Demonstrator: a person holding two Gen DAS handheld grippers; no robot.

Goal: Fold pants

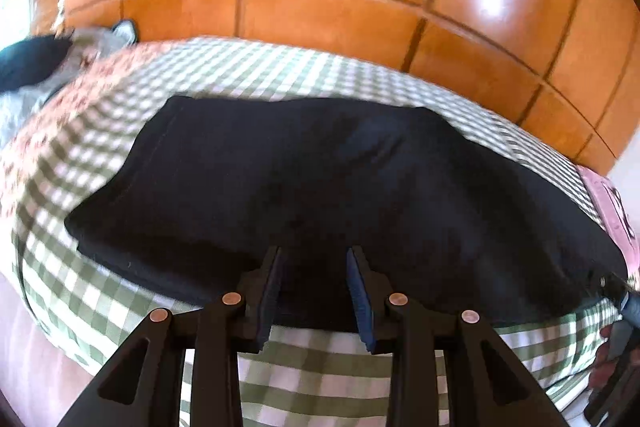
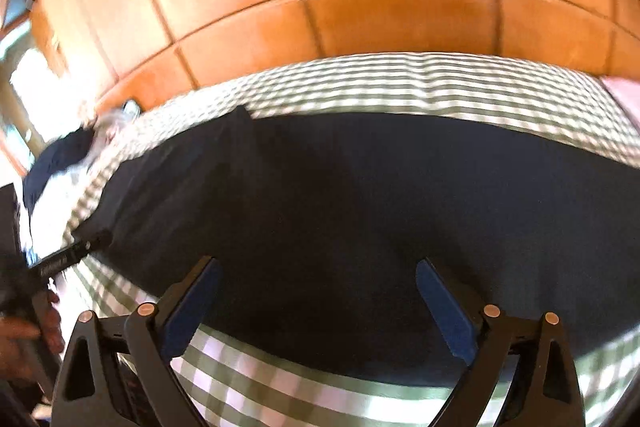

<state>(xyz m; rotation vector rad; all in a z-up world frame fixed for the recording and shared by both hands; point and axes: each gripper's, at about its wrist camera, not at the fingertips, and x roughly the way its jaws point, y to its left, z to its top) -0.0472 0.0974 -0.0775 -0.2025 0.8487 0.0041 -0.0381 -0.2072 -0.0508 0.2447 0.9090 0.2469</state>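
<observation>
In the left wrist view, a dark heap of other clothes [image 1: 28, 63] sits far off at nine o'clock, at the edge of the bed. The soft green and white checked bed cover [image 1: 60, 287] runs under everything. The dark navy cloth pants [image 1: 320, 179] lie flat on it in a long band, filling the middle from nine o'clock to three o'clock. The left gripper [image 1: 316, 267] sits at six o'clock, and its blue pads have a small gap between them. Nothing is in that gap, so it is let go, with the tips just over the near edge of the pants. A pale pink cloth [image 1: 608, 203] peeks out at three o'clock.

In the right wrist view, the shiny orange-brown wooden panels [image 2: 360, 7] stand behind the bed at twelve o'clock. The right gripper [image 2: 318, 267] is at six o'clock with its fingers spread wide, holding nothing, over the near edge of the pants.

The pants look laid out long and ready for a fold. To do it well, I think each gripper should slide low under the near edge, pinch all the layers together, and lift at the same time. Then both should carry the edge across evenly, so no bumps or twists form.
</observation>
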